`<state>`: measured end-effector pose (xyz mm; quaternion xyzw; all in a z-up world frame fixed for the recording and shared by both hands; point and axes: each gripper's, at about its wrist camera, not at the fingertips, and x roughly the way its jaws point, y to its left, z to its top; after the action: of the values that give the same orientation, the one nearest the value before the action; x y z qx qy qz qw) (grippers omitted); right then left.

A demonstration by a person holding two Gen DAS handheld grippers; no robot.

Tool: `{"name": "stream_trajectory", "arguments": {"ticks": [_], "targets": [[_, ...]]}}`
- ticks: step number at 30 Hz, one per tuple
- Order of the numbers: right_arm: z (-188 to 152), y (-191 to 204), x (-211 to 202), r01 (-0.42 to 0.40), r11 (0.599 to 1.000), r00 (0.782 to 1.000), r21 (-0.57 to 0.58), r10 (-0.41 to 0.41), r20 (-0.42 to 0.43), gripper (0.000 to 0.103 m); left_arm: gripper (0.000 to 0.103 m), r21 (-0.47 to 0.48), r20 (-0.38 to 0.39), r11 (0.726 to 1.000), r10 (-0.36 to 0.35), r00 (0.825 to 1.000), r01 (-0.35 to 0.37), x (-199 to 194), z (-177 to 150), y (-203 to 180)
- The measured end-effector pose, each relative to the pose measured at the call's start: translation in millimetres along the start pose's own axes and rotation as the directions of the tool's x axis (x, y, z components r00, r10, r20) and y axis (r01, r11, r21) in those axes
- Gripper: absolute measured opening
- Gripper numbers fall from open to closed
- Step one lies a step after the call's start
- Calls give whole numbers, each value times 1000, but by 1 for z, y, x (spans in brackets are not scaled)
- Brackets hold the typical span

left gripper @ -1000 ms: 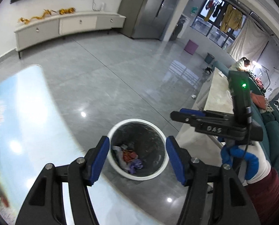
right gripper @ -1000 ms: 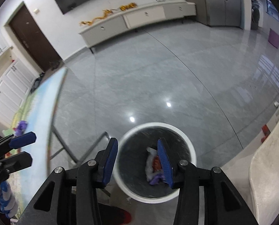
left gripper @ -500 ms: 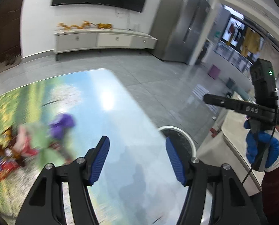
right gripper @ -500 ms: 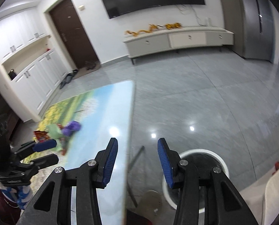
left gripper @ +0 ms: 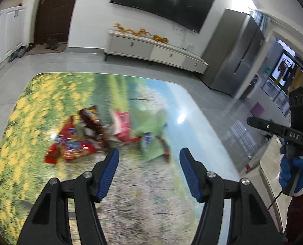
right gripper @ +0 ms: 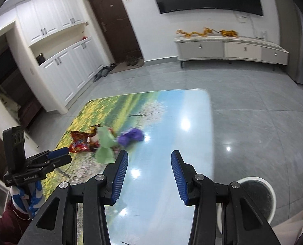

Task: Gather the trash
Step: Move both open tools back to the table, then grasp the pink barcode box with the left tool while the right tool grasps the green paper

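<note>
A heap of trash lies on the picture-printed table (left gripper: 49,94): red snack wrappers (left gripper: 74,147), a brown wrapper (left gripper: 91,118), a red-white pack (left gripper: 122,122) and a green paper sheet (left gripper: 151,126). My left gripper (left gripper: 148,164) is open and empty, just short of the heap. In the right wrist view the heap (right gripper: 84,140) sits with the green sheet (right gripper: 104,143) and a purple crumpled wrapper (right gripper: 131,137). My right gripper (right gripper: 149,167) is open and empty above the table (right gripper: 188,106). The white-rimmed bin (right gripper: 259,198) stands on the floor at lower right.
The right gripper shows at the left wrist view's right edge (left gripper: 273,128), the left gripper at the right wrist view's left edge (right gripper: 47,161). A low white cabinet (right gripper: 229,49), a dark door (right gripper: 112,22) and a grey tiled floor (right gripper: 253,106) surround the table.
Both grippers swung away from the bin toward the table. The trash heap has come into view in front of the left gripper. Both stayed open and empty.
</note>
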<state>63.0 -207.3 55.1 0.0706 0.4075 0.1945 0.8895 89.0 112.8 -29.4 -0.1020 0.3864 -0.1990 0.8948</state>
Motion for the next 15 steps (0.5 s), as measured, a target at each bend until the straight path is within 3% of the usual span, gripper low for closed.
{"name": "stream_trajectory", "arguments": {"ticks": [7, 15], "targets": [[0, 28, 39, -67, 997, 996, -39, 64, -63, 42, 54, 20, -11, 999, 31, 999, -30, 3, 6, 17], [2, 36, 70, -110, 993, 989, -51, 104, -105, 42, 53, 102, -77, 994, 53, 996, -45, 39, 23, 11]]}}
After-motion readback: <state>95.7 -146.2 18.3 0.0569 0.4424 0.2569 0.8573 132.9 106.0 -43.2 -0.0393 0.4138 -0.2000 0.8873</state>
